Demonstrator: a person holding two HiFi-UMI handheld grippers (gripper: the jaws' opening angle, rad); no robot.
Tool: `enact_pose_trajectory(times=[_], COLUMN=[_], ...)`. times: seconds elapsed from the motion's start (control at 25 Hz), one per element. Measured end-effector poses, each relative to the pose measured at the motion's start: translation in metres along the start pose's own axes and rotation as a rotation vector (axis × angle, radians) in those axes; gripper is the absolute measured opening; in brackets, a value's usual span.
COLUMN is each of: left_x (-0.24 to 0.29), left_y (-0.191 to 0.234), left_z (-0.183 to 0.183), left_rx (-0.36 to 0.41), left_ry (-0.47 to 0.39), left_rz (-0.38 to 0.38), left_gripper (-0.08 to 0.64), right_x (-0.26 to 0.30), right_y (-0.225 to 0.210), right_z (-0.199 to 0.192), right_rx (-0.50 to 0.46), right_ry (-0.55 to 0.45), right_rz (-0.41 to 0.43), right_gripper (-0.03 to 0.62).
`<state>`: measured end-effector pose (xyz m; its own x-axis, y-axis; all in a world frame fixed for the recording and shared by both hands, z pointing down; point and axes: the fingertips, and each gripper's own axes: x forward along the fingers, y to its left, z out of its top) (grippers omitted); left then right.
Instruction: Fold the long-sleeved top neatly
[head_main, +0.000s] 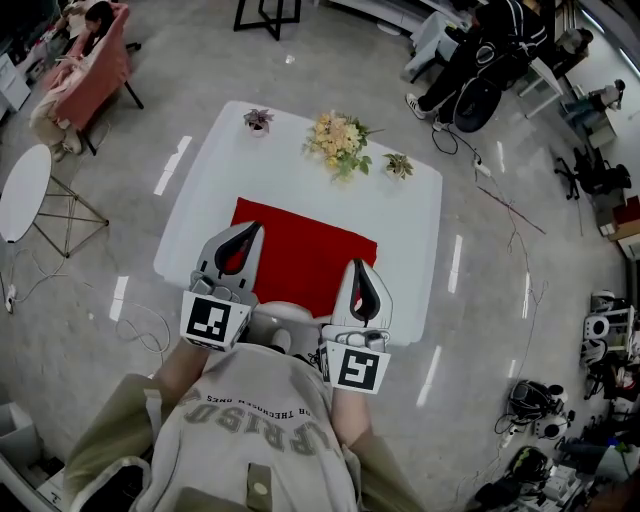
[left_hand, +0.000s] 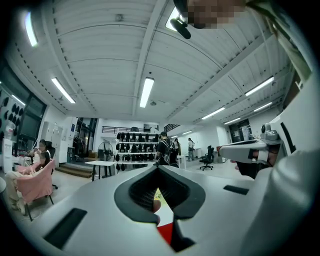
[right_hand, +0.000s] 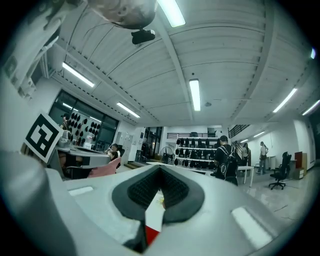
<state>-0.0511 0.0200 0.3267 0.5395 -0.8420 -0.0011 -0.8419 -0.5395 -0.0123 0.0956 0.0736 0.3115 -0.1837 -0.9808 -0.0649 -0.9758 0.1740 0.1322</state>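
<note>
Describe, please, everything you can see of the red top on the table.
The red top looks like soft, plain cloth without print. It lies flat on the white table, spread as a rough rectangle slightly turned against the table's edges; no sleeves or collar show. Its near edge is hidden behind the left gripper and the right gripper, both shut; whether they pinch the cloth cannot be told.

Glossy grey floor (head_main: 330, 60) bearing a white rectangular table (head_main: 410, 230), pink armchair (head_main: 100, 75) and round white side table (head_main: 22, 190); white ribbed ceiling (left_hand: 100, 50) with fluorescent strip lights (left_hand: 146, 91).
</note>
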Motion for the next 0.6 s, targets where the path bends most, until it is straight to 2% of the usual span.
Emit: enact_pose_trajectory(times=[0.24, 0.4, 0.6], left_x=[0.0, -0.002, -0.005], left_y=[-0.007, -0.01, -0.009], left_z=[0.012, 0.015, 0.014], left_rx=[-0.003, 0.007, 0.012], left_ry=[-0.05, -0.059, -0.054], left_rz=[-0.01, -0.019, -0.015], left_gripper=[0.011, 0.011, 0.011], right_x=[-0.002, -0.003, -0.005], right_y=[-0.001, -0.003, 0.0], right_z=[0.007, 0.001, 0.005], right_rx=[-0.046, -0.053, -0.058], right_ry=[-0.02, 0.007, -0.001], right_rz=[-0.018, -0.048, -0.04], right_gripper=[0.002, 0.0, 0.0])
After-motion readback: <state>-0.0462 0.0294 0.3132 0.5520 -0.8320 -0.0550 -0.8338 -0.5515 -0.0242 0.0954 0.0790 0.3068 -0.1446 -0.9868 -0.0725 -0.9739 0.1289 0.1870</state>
